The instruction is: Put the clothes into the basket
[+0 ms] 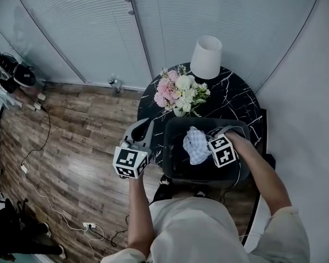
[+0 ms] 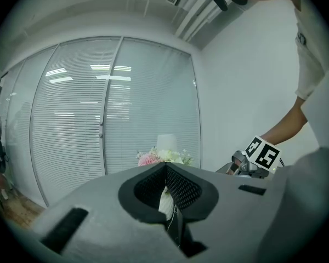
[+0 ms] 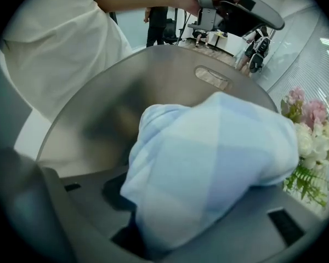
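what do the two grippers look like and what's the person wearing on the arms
Both the left gripper and right gripper have grey bodies, each carrying a cube of black-and-white square markers. The left one's jaws have black textured pads. The person wears a pale short-sleeved shirt.

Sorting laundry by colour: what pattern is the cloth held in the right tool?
Pale blue-and-white checks on the cloth, clearest in the right gripper view.

Your head camera looks steeply down; the left tool (image 2: 165,170) camera looks level, the right tool (image 1: 208,146) camera close into the dark grey plastic basket (image 3: 170,81); all share the pink-and-white flower bouquet (image 1: 178,92).
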### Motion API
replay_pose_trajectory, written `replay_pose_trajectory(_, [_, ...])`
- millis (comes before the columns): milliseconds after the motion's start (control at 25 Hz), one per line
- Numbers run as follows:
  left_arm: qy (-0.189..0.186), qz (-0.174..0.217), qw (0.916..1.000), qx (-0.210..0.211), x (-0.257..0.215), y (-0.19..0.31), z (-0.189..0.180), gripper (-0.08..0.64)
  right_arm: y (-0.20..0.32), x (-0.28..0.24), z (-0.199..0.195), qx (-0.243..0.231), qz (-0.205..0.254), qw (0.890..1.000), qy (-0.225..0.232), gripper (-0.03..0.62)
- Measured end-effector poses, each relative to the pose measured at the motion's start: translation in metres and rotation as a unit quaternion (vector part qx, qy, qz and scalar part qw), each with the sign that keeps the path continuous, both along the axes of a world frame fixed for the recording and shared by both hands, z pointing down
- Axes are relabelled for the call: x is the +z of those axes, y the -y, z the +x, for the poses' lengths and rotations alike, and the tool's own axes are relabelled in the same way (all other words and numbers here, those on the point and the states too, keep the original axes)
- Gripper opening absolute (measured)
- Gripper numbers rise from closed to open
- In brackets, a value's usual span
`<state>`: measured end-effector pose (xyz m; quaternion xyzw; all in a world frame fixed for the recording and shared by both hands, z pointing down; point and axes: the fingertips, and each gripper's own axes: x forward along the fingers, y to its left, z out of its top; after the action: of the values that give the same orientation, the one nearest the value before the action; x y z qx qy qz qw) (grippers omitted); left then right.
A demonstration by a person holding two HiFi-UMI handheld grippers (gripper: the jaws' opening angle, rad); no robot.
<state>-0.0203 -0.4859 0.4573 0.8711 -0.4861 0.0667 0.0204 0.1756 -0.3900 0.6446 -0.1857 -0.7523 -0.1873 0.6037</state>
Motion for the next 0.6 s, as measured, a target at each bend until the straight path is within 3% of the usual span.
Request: replay_pose_trajectory(600, [-0.018,-0.011,0.9997,-0.012,0.008,0.004,-0.013,0.012,-0.015,0.033,-0.008,0.017,-0.05,0.999,-0.003,0.221])
